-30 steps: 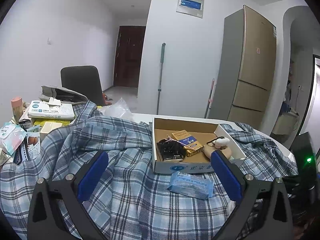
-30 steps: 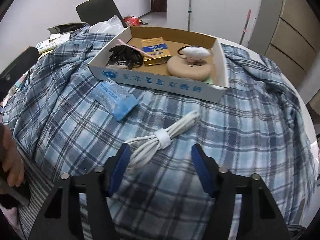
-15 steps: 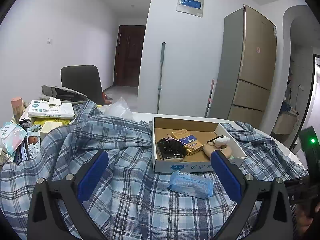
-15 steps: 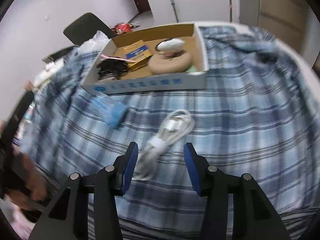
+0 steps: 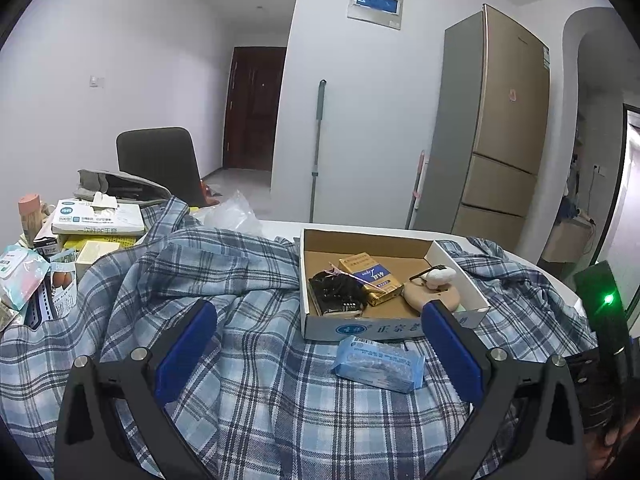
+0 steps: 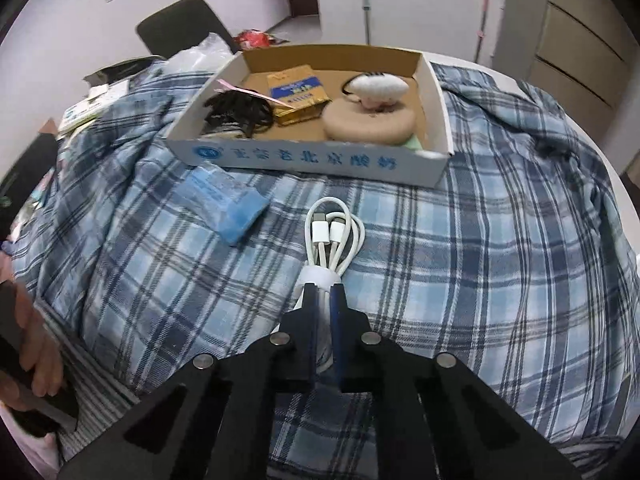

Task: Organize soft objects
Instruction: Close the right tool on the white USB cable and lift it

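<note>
A coiled white charging cable (image 6: 334, 236) lies on a blue plaid shirt (image 6: 480, 248) spread over the table. My right gripper (image 6: 324, 292) is shut on the cable's near end, just behind its white strap. A blue tissue pack (image 6: 226, 202) lies to the cable's left, in front of a cardboard box (image 6: 312, 158); the pack also shows in the left wrist view (image 5: 378, 362). The box (image 5: 360, 326) holds a black bundle (image 5: 336, 292), a gold and blue packet (image 5: 370, 276) and a beige round pad (image 5: 432, 294) with a white fluffy piece on it. My left gripper (image 5: 320, 316) is open and empty above the shirt (image 5: 240, 360).
Tissue boxes and packets (image 5: 96, 220) are piled at the table's left. A dark chair (image 5: 160, 160) stands behind them. A crumpled clear plastic bag (image 5: 234, 216) lies behind the shirt. A fridge (image 5: 496, 128) and a mop (image 5: 318, 148) stand by the far wall.
My right gripper has closed from wide open onto the white cable, having moved in over its near end. The left gripper has stayed almost still and open.
</note>
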A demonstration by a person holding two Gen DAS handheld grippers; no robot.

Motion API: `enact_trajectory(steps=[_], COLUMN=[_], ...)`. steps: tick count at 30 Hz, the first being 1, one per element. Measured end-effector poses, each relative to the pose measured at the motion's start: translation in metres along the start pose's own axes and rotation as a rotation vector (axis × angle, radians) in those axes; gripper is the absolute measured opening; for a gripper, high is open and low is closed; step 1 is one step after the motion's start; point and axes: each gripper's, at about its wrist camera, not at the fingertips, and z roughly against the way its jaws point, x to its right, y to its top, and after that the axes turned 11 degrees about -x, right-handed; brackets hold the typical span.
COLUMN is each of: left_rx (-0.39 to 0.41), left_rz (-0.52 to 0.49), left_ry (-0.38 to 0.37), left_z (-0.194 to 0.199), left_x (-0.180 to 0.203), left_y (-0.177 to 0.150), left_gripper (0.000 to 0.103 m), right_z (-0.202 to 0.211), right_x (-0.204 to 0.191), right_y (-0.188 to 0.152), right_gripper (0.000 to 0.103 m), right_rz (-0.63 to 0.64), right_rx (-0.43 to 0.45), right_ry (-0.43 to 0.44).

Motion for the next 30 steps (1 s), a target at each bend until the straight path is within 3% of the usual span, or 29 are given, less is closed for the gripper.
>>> enact_trajectory(steps=[6, 9, 12, 16, 18, 22, 30], left_rx=[0.000, -0.001, 0.001, 0.011, 0.025, 0.035, 0.026], left_rz=[0.002, 0.000, -0.002, -0.021, -0.034, -0.051, -0.054], left_ry=[0.001, 0.002, -0.004, -0.007, 0.002, 0.008, 0.011], left_z=[0.000, -0.001, 0.000, 0.001, 0.003, 0.005, 0.004], left_x=[-0.001, -0.001, -0.001, 0.002, 0.005, 0.010, 0.011], left_y=[-0.001, 0.000, 0.000, -0.002, -0.003, -0.004, -0.004], left_gripper=[0.103, 0.103, 0.103, 0.103, 0.103, 0.103, 0.103], right_z=[0.027, 0.026, 0.014, 0.003, 0.003, 0.008, 0.006], right_x=[-0.004, -0.003, 0.013, 0.031, 0.037, 0.043, 0.040], right_y=[0.005, 0.008, 0.011, 0.008, 0.006, 0.003, -0.016], right_gripper=[0.005, 0.005, 0.005, 0.006, 0.012, 0.044, 0.043], right_rz=[0.111, 0.211, 0.190, 0.095, 0.055, 0.022, 0.040], right_rx=[0.057, 0.008, -0.034, -0.014, 0.014, 0.082, 0.063], right_ry=[-0.105, -0.153, -0.164, -0.162, -0.113, -0.061, -0.079])
